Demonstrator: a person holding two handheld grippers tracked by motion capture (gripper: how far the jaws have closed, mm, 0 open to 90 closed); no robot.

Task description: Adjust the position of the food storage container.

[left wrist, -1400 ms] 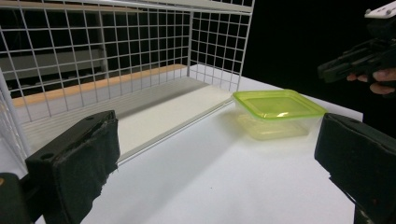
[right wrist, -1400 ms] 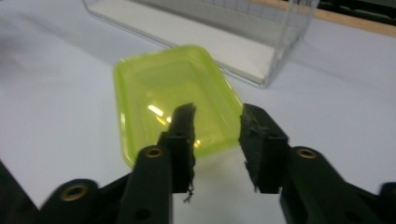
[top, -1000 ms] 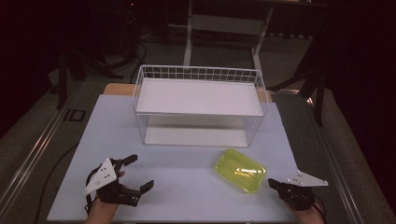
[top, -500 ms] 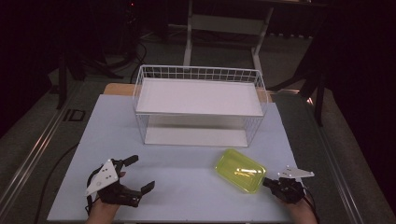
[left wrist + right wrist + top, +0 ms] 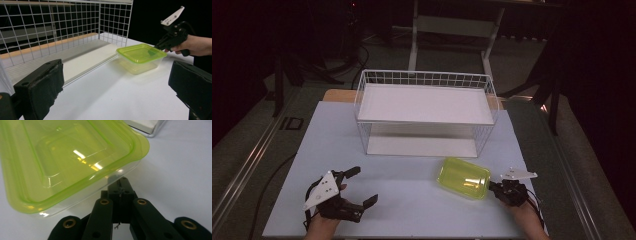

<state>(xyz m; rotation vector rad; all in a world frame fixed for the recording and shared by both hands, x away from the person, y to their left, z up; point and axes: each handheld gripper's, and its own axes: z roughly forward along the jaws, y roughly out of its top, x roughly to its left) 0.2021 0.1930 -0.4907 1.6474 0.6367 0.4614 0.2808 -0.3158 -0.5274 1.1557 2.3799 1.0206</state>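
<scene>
The right claw (image 5: 493,186) is seen with its jaws pressed together and nothing between them, its tip just under the overhanging rim of the green container (image 5: 463,177); whether it actually touches is hard to judge. The container is a translucent yellow-green rectangular tub with rounded corners and a stepped lid, lying on the pale worktop (image 5: 412,200) in front of the white wire rack (image 5: 426,116), toward its right end. The left claw (image 5: 359,186) is held wide open and empty, well apart at the worktop's near left.
</scene>
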